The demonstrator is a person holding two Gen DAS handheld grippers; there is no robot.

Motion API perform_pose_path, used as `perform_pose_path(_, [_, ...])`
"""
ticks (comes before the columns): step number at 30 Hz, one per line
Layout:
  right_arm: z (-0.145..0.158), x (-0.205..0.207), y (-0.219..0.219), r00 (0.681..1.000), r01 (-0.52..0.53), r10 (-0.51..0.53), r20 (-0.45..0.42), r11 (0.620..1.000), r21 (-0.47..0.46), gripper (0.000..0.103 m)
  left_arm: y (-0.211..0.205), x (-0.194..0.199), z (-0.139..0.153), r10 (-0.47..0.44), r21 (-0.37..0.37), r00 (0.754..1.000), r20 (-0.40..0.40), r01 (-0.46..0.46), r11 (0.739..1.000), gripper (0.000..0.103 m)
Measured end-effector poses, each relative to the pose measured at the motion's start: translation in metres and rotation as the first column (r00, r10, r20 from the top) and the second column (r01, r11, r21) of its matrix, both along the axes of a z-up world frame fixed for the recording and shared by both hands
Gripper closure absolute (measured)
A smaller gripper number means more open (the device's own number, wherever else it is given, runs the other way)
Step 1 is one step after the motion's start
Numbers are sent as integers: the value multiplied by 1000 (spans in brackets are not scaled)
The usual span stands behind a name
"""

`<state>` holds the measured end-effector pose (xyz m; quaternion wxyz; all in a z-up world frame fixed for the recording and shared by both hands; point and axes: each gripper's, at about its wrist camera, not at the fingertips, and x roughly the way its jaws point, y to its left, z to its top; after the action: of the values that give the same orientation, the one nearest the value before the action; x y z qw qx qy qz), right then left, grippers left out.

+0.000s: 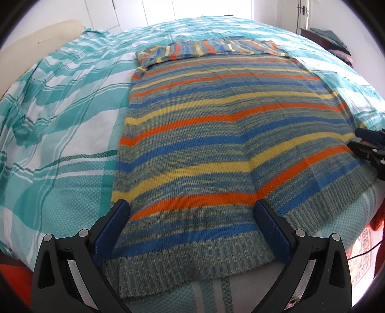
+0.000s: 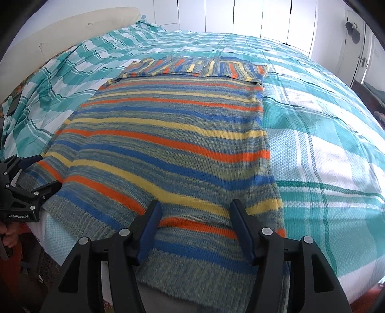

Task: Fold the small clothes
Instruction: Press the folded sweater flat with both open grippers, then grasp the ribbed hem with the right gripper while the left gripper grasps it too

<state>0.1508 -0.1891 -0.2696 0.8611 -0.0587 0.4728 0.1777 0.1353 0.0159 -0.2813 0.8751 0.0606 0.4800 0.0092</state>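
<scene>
Item: striped knit sweater, laid flat on the bed, hem toward the near edge, sleeves folded across the far end in a crosswise band; body forms a long rectangle, judged ready for a lengthwise fold from hem to shoulders

Material: chunky knit, horizontal stripes of orange, yellow and blue over mottled grey-green; ribbed hem band along the near edge, slightly overhanging the mattress edge; surface smooth, one shallow ridge running up the middle

Support: bed with teal-and-white checked woven cover, rumpled at far left, flatter beneath the garment

Left hand-held gripper: jaws spread wide, black arms with blue pads, poised over the near left portion of the hem; grips nothing; contact with the knit cannot be told

Right hand-held gripper: jaws likewise spread wide, over the near right portion of the hem, nothing held

Placement rationale (judged): both grippers stationed at the hem, one toward each corner, so the edge can be pinched and carried evenly

Periphery: cream pillow far left; white wardrobe doors beyond the bed
</scene>
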Motion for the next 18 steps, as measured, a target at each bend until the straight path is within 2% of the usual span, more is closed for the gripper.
perform_pose_path(6, [4, -6, -3, 1000, -3, 2, -21, 1000, -16, 39, -1, -2, 1, -8, 7, 999, -32, 8, 1000, 1])
perform_pose_path(8, [4, -9, -4, 999, -8, 7, -33, 1000, -21, 31, -1, -4, 1, -13, 7, 999, -44, 14, 1000, 1])
perform_pose_path(9, [3, -11, -4, 999, -13, 12, -45, 999, -35, 24, -1, -6, 2, -19, 10, 999, -51, 19, 1000, 1])
perform_pose_path(10, [3, -14, -5, 999, -16, 14, -49, 999, -47, 22, -1, -8, 3, -24, 14, 998, -55, 25, 1000, 1])
perform_pose_path(13, [5, -20, -8, 998, -26, 23, -53, 998, -58, 21, -3, -19, 8, -41, 47, 997, -62, 44, 998, 1])
perform_pose_path(18, [12, -29, -20, 997, -23, 21, -79, 1000, -19, 21, -10, -40, 25, -94, 140, 993, -76, 104, 985, 1])
